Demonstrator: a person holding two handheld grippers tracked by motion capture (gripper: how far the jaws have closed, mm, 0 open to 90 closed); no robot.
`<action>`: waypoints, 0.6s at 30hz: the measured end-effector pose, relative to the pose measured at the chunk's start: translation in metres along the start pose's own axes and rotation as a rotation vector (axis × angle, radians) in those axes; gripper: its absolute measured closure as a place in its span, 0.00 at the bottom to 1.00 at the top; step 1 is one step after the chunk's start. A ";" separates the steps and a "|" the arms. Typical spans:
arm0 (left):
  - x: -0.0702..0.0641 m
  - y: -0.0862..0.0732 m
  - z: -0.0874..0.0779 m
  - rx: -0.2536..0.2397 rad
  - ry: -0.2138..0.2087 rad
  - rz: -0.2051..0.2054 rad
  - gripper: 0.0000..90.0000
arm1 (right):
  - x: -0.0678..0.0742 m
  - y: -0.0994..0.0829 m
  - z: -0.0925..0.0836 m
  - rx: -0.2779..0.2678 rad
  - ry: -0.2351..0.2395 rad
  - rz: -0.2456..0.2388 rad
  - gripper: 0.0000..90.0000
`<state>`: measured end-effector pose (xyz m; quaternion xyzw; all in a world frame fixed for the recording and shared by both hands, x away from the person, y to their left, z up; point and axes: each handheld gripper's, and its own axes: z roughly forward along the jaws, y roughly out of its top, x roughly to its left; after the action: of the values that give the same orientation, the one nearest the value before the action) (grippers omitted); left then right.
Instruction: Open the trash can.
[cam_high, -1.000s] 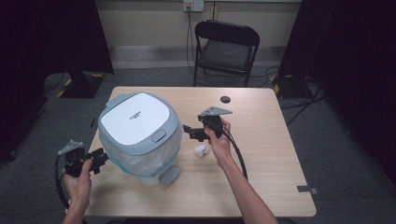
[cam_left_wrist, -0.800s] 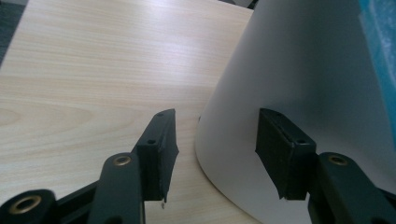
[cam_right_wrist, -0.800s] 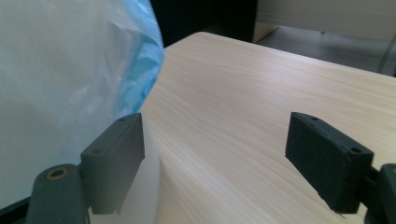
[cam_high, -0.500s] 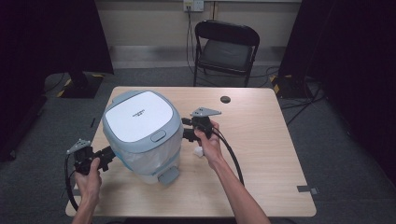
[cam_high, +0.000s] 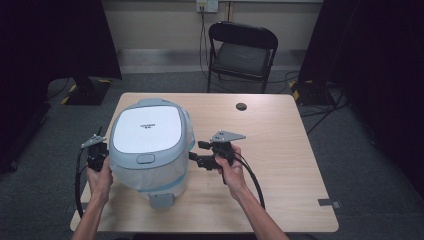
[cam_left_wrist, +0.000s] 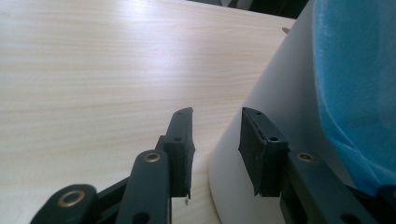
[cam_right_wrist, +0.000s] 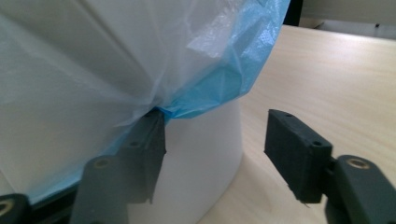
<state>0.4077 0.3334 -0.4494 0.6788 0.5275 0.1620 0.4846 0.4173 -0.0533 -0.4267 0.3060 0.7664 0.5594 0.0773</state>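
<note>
Wooden table bears white bin; black chair behind.

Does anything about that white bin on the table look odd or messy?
Mostly tidy. The bin stands upright with its lid shut, but its liner bag hangs outside the body, crumpled, its blue hem bunched unevenly. A small dark disc lies alone near the table's far edge.

White pedal bin with pale blue-grey trim, upright on the left half of the desk, lid shut. A translucent liner bag with a blue hem hangs over its rim and down the outer wall; foot pedal faces the near edge.
</note>
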 end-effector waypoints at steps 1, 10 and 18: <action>-0.001 0.001 0.003 -0.003 0.006 -0.003 0.71 | 0.001 -0.001 -0.002 0.005 0.004 -0.003 0.40; 0.003 0.006 0.009 0.001 0.016 -0.020 0.61 | -0.002 -0.004 -0.001 0.010 0.005 -0.005 0.14; 0.004 -0.008 -0.025 0.024 0.033 0.025 0.43 | -0.006 -0.008 -0.003 0.041 -0.070 -0.027 0.18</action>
<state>0.3868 0.3489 -0.4449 0.6883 0.5289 0.1729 0.4655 0.4181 -0.0603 -0.4340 0.3165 0.7787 0.5314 0.1054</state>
